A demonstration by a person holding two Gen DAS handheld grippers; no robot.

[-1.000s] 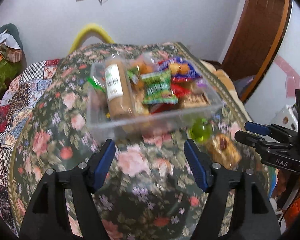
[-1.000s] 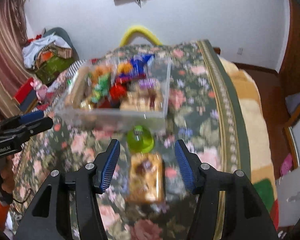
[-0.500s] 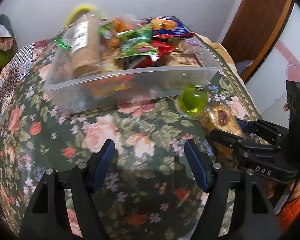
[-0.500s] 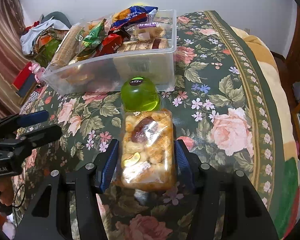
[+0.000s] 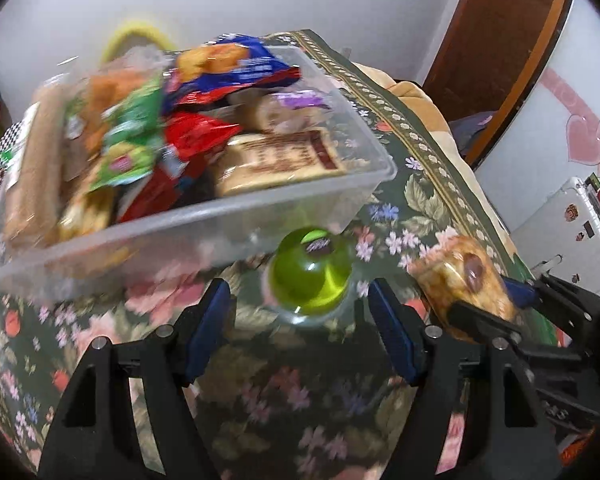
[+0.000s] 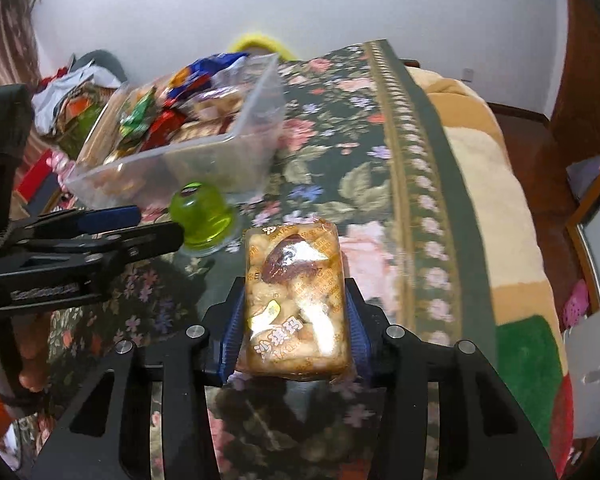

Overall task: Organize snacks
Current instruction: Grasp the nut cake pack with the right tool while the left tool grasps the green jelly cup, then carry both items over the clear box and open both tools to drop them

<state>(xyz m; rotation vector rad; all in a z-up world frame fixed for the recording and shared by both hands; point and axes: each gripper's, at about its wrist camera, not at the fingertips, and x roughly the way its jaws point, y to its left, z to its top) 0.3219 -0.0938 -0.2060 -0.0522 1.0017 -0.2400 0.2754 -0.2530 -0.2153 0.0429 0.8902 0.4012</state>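
A green jelly cup (image 5: pixel 310 276) stands on the floral tablecloth just in front of the clear snack bin (image 5: pixel 220 210), touching or nearly touching its wall. My left gripper (image 5: pixel 298 292) is open, its blue pads either side of the cup's near half and apart from it. To the cup's right lies a clear-wrapped pastry pack (image 6: pixel 296 300). My right gripper (image 6: pixel 294 320) is closing on it, and both pads press on its long sides. The right wrist view also shows the cup (image 6: pixel 202 216), the bin (image 6: pixel 204 146) and the left gripper (image 6: pixel 148 226).
The bin is heaped with several wrapped snacks. The table's right edge (image 6: pixel 432 200) has a patterned border, with a striped blanket (image 6: pixel 496 216) beyond it. Clothes are piled at the far left (image 6: pixel 72 92). A brown door (image 5: pixel 496 40) stands at the back right.
Both grippers came down and forward toward the table. The left one slid right until it flanked the jelly cup. The right one's jaws narrowed onto the pastry pack.
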